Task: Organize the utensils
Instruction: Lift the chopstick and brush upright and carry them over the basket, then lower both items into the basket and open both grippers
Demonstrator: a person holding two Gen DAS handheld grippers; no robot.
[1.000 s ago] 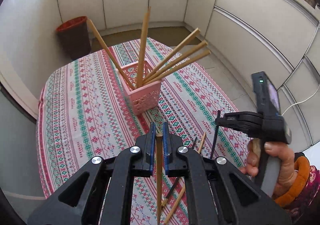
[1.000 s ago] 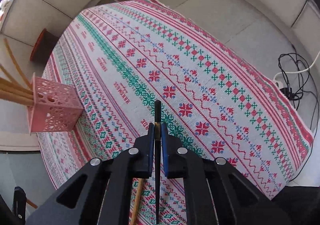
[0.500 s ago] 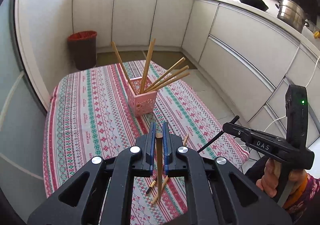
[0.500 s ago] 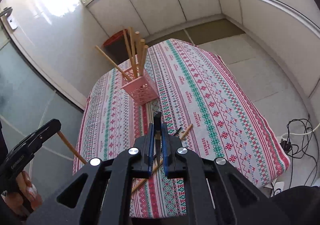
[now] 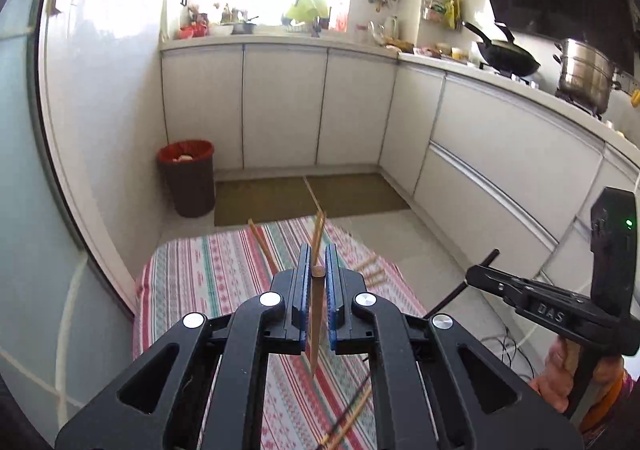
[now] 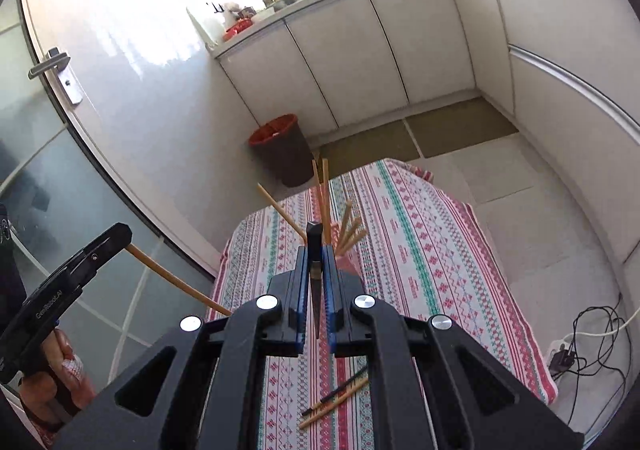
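My left gripper (image 5: 316, 262) is shut on a wooden chopstick (image 5: 316, 326) that hangs down between the blue pads, high above the table. My right gripper (image 6: 316, 262) is shut on a black chopstick (image 6: 315, 282). The right gripper shows in the left wrist view (image 5: 476, 278) with the black stick (image 5: 460, 290) through it. The left gripper shows in the right wrist view (image 6: 116, 236) with its wooden stick (image 6: 180, 282). The pink holder (image 6: 348, 262) is mostly hidden behind my fingers; several wooden chopsticks (image 6: 324, 201) stand in it. Loose chopsticks (image 6: 340, 398) lie on the cloth.
The table has a red, green and white patterned cloth (image 6: 420, 250). A red-lined bin (image 5: 186, 177) stands on the floor beyond it. White cabinets (image 5: 280, 105) run along the back and right. A power strip with cables (image 6: 568, 354) lies on the floor at right.
Both grippers have risen far above the table and tilted up, each still holding its chopstick. The holder and table now look small and low in both views.
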